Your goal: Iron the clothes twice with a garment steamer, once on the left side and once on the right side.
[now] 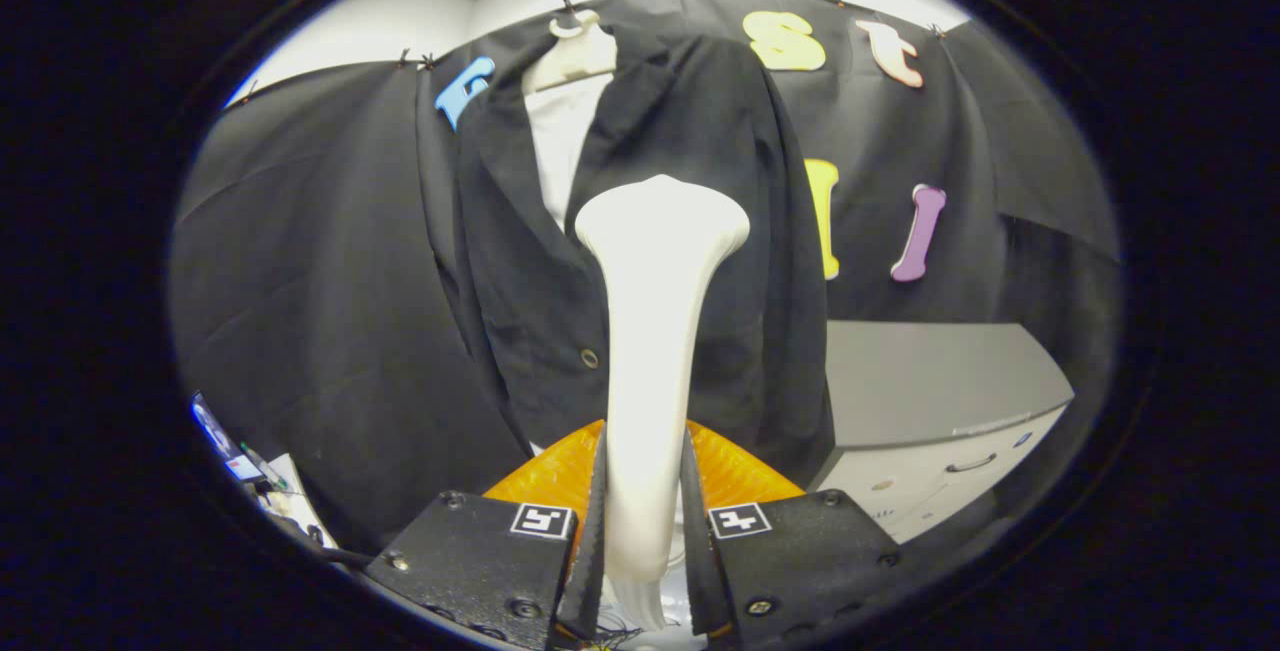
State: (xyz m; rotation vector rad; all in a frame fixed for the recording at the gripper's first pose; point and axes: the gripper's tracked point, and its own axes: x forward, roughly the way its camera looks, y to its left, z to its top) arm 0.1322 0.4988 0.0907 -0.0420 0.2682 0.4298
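Item: white plastic garment steamer (650,351) in use, clamped in the black two-finger gripper (645,521) before a black button-front jacket (690,131).

Detail: both fingers press the steamer's narrow handle from either side, jaws narrow, so the flared head stands well ahead of them and points at the jacket's front, near its opening and to the right of a small dark button (589,358). Whether the head touches the cloth cannot be told. The jacket hangs upright from a white hanger (570,51) over a white inner panel (560,146), clipped to the booth's wall, presumably to keep the fabric flat for vertical passes. An orange ribbed part (740,471) sits just beyond the fingers, below the jacket's hem. A grey cabinet (930,381) with drawers stands to the right, apart.
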